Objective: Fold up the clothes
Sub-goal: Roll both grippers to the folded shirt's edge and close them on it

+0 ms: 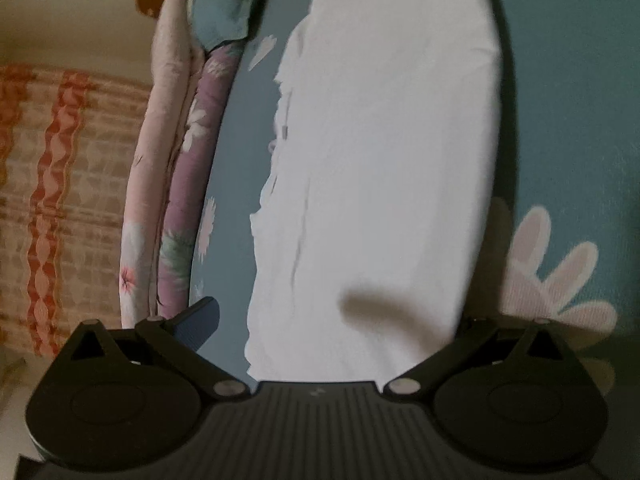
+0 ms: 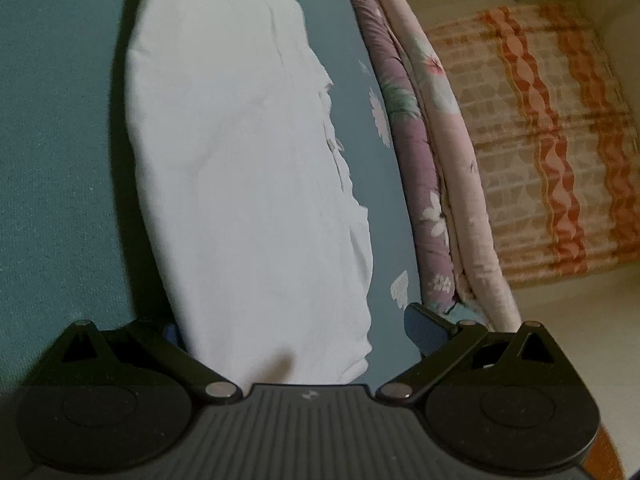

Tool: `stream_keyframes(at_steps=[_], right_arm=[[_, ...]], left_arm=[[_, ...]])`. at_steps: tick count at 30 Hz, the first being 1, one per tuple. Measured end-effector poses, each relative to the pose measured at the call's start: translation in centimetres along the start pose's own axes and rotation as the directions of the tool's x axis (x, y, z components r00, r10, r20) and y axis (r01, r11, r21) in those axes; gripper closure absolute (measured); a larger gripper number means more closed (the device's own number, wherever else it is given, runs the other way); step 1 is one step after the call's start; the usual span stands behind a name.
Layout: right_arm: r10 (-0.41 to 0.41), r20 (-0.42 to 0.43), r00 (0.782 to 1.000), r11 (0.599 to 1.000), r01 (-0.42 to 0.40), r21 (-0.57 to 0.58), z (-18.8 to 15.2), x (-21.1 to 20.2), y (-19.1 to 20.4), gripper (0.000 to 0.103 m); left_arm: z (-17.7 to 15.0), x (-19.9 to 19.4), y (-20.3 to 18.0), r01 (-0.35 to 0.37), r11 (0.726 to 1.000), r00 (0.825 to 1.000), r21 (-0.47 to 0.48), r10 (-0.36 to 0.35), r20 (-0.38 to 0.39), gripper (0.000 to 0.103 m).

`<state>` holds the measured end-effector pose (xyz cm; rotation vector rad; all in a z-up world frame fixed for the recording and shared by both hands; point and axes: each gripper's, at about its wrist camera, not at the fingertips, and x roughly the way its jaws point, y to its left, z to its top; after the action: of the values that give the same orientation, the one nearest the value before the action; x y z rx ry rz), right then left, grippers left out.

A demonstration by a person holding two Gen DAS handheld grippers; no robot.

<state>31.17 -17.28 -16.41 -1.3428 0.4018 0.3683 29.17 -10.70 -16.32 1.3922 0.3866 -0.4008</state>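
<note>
A white garment (image 1: 380, 160) lies folded into a long strip on the teal flowered bedsheet (image 1: 568, 100), with its layered edges along the left side. My left gripper (image 1: 338, 316) is open wide at the strip's near end. Its left finger pad (image 1: 200, 320) shows beside the cloth and the right finger is hidden by it. From the opposite end, the same garment (image 2: 248, 168) runs away from my right gripper (image 2: 296, 326), which is also open wide. Its right finger pad (image 2: 424, 328) rests over the sheet (image 2: 52, 140), and the left finger is mostly hidden behind the cloth.
Folded purple and pink quilts (image 1: 160, 200) (image 2: 432, 168) line the bed's edge. Beyond them an orange patterned mat (image 2: 540, 140) (image 1: 52, 200) lies on the pale floor. A teal pillow (image 1: 224, 12) sits at the far end.
</note>
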Motion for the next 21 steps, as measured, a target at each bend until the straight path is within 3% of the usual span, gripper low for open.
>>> stream_keyframes(at_steps=[3, 6, 9, 11, 12, 14, 16, 17, 19, 21], right_arm=[[0.005, -0.012, 1.000, 0.999, -0.005, -0.037, 0.4, 0.1, 0.3, 0.000], [0.010, -0.013, 1.000, 0.997, -0.011, -0.078, 0.7, 0.1, 0.6, 0.001], [0.028, -0.018, 0.999, 0.995, -0.030, -0.098, 0.8, -0.1, 0.9, 0.009], [0.041, -0.017, 0.999, 0.993, -0.042, -0.109, 0.9, -0.1, 1.2, 0.016], [0.049, -0.014, 0.999, 0.993, -0.050, -0.108, 0.8, -0.2, 1.4, 0.023], [0.066, -0.007, 0.998, 0.993, -0.067, -0.102, 0.5, -0.5, 1.8, 0.038], [0.101, -0.005, 0.995, 0.990, -0.101, -0.100, 0.2, -0.8, 2.6, 0.064], [0.126, -0.009, 0.992, 0.987, -0.126, -0.100, 0.1, -1.0, 3.2, 0.094], [0.056, -0.006, 0.998, 0.986, -0.056, -0.159, 0.0, -1.0, 5.3, 0.093], [0.036, -0.011, 0.999, 0.991, -0.037, -0.130, 0.1, -1.1, 5.5, 0.093]], left_arm=[[0.4, 0.1, -0.1, 0.000, 1.000, 1.000, 0.019, 0.000, -0.010, 0.001], [0.6, 0.0, -0.4, 0.014, 0.999, 1.000, 0.039, -0.014, -0.013, 0.009], [0.6, -0.5, -1.2, 0.033, 0.998, 0.999, 0.055, -0.033, -0.005, 0.030], [0.5, -0.9, -2.0, 0.044, 0.997, 0.999, 0.061, -0.044, -0.001, 0.058], [0.5, -1.0, -2.6, 0.049, 0.997, 0.999, 0.067, -0.049, 0.002, 0.067], [0.5, -1.1, -4.1, 0.056, 0.994, 0.998, 0.098, -0.056, 0.000, 0.103], [0.4, -1.2, -5.5, 0.001, 0.993, 1.000, 0.121, -0.002, 0.008, 0.103], [0.3, -1.1, -5.3, 0.007, 0.995, 1.000, 0.099, -0.008, 0.008, 0.103], [0.2, -1.1, -4.9, 0.019, 0.998, 1.000, 0.054, -0.019, 0.008, 0.103], [0.2, -1.1, -4.8, 0.017, 0.999, 1.000, 0.046, -0.017, 0.006, 0.103]])
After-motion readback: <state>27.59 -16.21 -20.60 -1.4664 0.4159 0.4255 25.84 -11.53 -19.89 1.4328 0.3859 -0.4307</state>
